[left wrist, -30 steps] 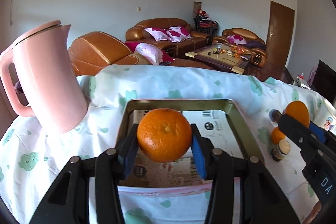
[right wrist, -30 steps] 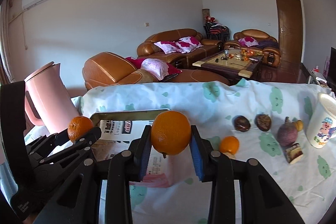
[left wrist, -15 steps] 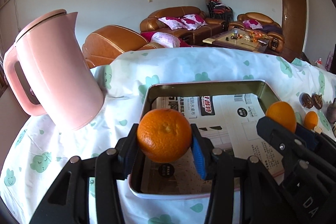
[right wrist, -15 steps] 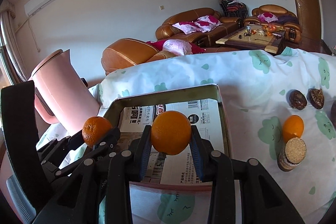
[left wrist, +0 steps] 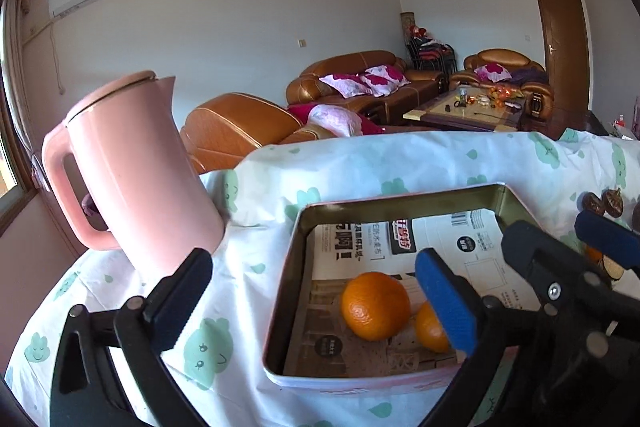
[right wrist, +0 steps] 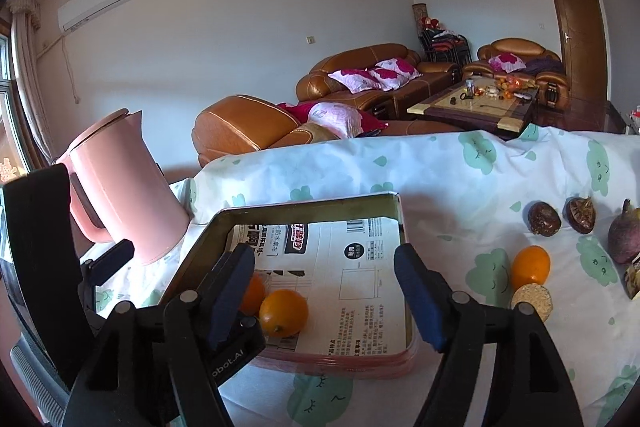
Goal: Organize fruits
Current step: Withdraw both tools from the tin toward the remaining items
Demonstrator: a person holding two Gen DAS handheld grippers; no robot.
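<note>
A metal tray [left wrist: 296, 255] [right wrist: 312, 205] lined with newspaper sits on the cloud-print cloth. Two oranges lie in it near its front. In the left wrist view one orange [left wrist: 375, 305] shows whole, and the other orange [left wrist: 430, 327] is partly behind a blue pad. In the right wrist view one orange [right wrist: 283, 311] is clear and the second orange [right wrist: 252, 293] peeks from behind a finger. My left gripper [left wrist: 312, 293] and right gripper [right wrist: 324, 295] hover over the tray's front. Their jaws are opening, and the pads touch nothing.
A pink kettle [left wrist: 136, 175] [right wrist: 128, 187] stands left of the tray. Right of it on the cloth lie a loose orange [right wrist: 530, 267], a cork-topped jar [right wrist: 531, 301], two dark brown fruits [right wrist: 543, 219] and a purple fruit [right wrist: 624, 235]. Sofas stand beyond the table.
Both grippers held an orange over the tray before. Both have opened wide, and the two oranges now lie on the newspaper inside the tray.
</note>
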